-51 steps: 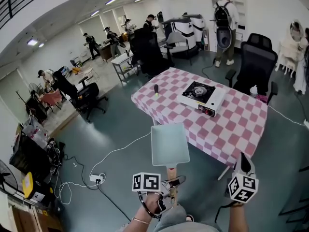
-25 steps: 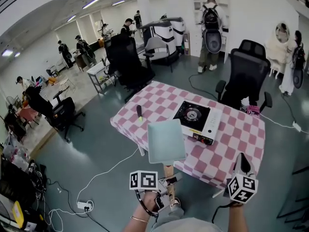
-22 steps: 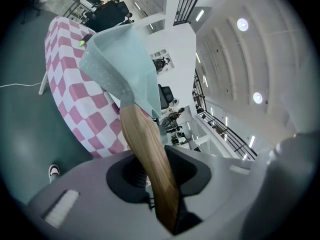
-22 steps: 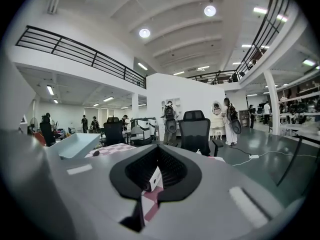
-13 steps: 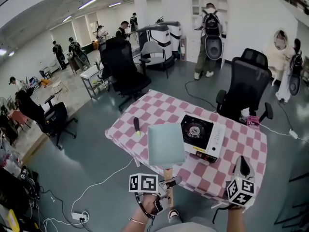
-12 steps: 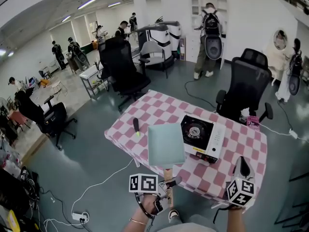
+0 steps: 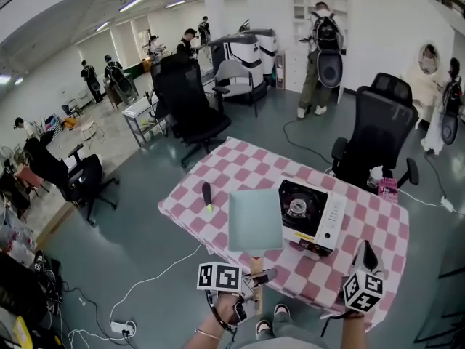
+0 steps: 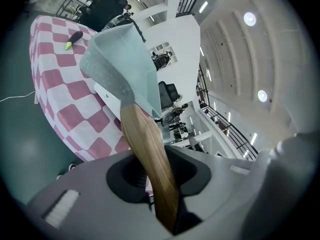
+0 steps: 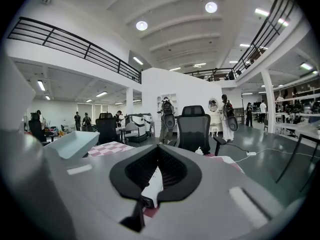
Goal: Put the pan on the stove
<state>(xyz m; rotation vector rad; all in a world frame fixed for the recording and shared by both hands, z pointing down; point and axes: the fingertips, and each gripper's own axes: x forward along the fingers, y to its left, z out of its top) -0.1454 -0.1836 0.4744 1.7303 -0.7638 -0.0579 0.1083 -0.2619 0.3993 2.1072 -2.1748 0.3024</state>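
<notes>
A pale green square pan (image 7: 254,219) with a wooden handle (image 7: 256,266) hangs level over the near edge of the checked table (image 7: 240,166), just left of the stove. My left gripper (image 7: 256,276) is shut on that handle (image 8: 145,149), and the pan (image 8: 122,64) stands out ahead of the jaws. The white portable gas stove (image 7: 309,213) with a black burner sits on the table to the pan's right. My right gripper (image 7: 369,250) is held low at the right, near the table's front corner, shut and with nothing in it. The pan's edge (image 9: 70,144) shows at its left.
A black tool with a yellow-green tip (image 7: 207,195) lies on the table left of the pan. Black office chairs stand behind the table (image 7: 378,122) and at its far left (image 7: 185,100). People stand in the background. A white cable (image 7: 163,276) runs over the floor.
I have come closer to the table. The pan, still in my left gripper, has moved from above the floor to above the table's near edge beside the stove.
</notes>
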